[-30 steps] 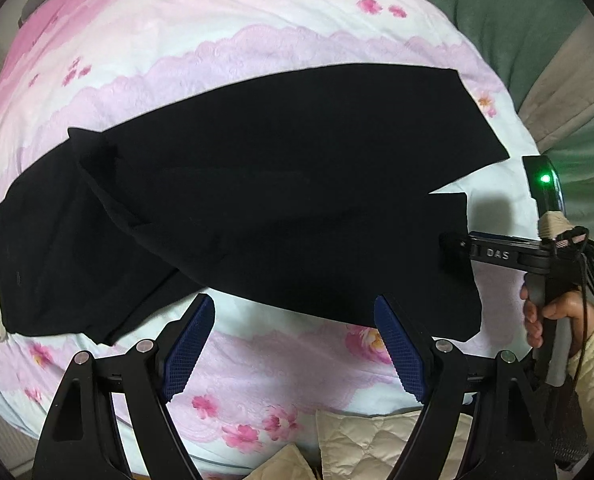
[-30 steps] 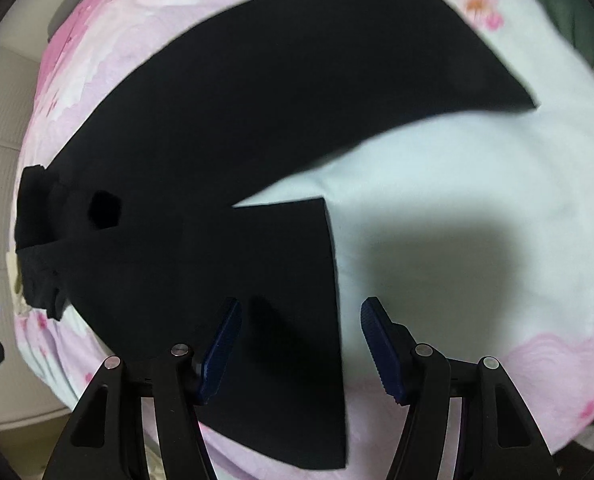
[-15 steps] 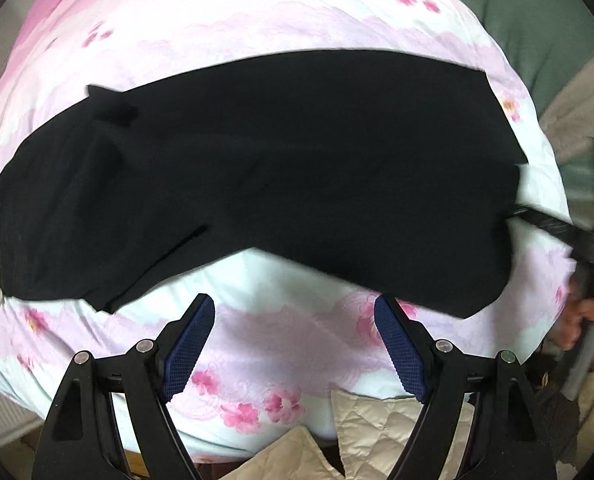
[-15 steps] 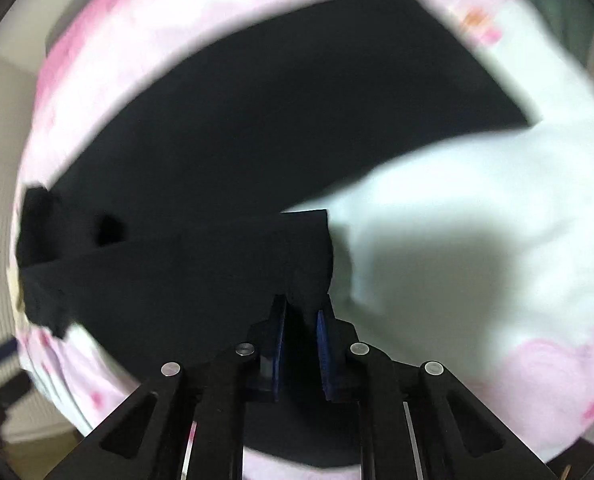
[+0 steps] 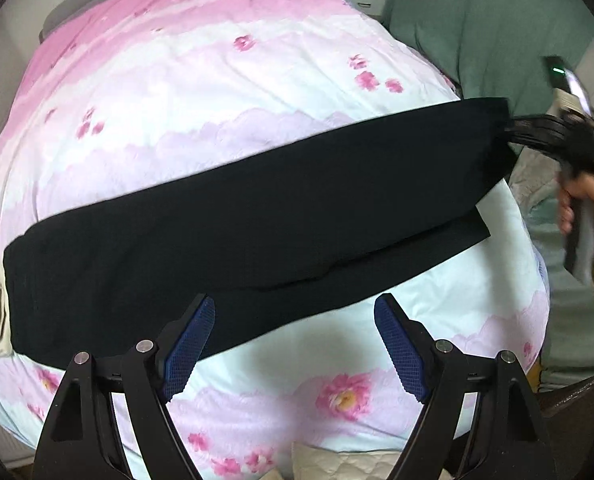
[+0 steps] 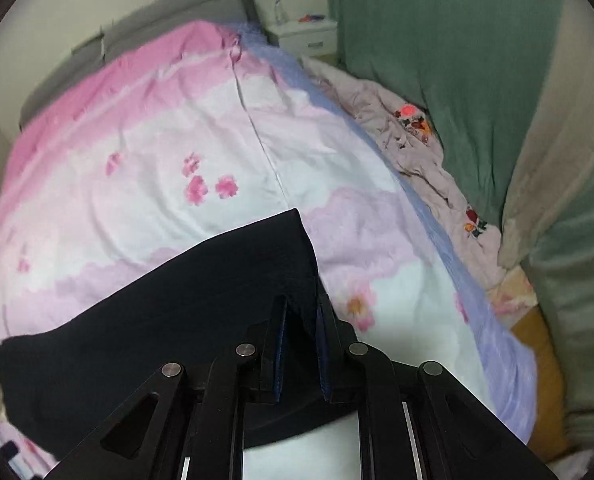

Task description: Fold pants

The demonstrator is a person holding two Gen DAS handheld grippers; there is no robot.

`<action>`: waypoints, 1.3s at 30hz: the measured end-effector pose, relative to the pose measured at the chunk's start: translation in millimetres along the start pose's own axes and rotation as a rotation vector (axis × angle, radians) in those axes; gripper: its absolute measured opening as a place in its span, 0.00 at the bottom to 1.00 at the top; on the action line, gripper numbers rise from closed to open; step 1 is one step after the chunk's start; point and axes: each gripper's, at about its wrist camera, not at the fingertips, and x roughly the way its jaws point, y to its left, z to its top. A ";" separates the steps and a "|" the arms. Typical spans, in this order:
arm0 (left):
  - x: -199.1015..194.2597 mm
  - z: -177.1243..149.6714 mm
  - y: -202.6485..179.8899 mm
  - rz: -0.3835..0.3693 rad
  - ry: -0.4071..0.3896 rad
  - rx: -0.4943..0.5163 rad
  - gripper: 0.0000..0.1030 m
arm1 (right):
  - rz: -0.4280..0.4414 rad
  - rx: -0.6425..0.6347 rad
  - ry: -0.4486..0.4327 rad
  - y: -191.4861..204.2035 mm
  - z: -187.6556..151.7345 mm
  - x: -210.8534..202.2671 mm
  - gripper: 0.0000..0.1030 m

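Observation:
Black pants [image 5: 249, 216] lie across a pink floral bed, one leg folded over the other in a long band. My left gripper [image 5: 293, 344] is open and empty, hovering over the near edge of the pants. My right gripper [image 6: 301, 316] is shut on the hem end of the upper pant leg [image 6: 225, 280] and holds it lifted. In the left wrist view the right gripper [image 5: 537, 132] shows at the far right end of the pants, held by a hand.
The pink and white floral duvet [image 5: 217, 80] covers the bed. A green curtain [image 6: 437, 60] hangs to the right. A crumpled floral sheet [image 6: 409, 140] lies along the bed's right edge. A white nightstand [image 6: 305, 36] stands at the back.
My right gripper closed on the lower pant leg's hem and carried it up over the other leg. The pants went from a V shape to one stacked band.

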 end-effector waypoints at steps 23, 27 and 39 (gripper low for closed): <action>-26.7 -95.6 147.2 0.089 -0.033 -0.300 0.81 | 0.073 -0.169 0.041 82.4 -55.6 -35.6 0.63; -36.7 -144.8 214.5 0.143 -0.016 -0.419 0.82 | 0.181 -0.272 0.078 141.0 -108.0 -52.3 0.63; -61.7 -248.5 400.4 0.184 0.001 -0.619 0.84 | 0.420 -0.465 0.291 328.5 -255.4 -69.0 0.63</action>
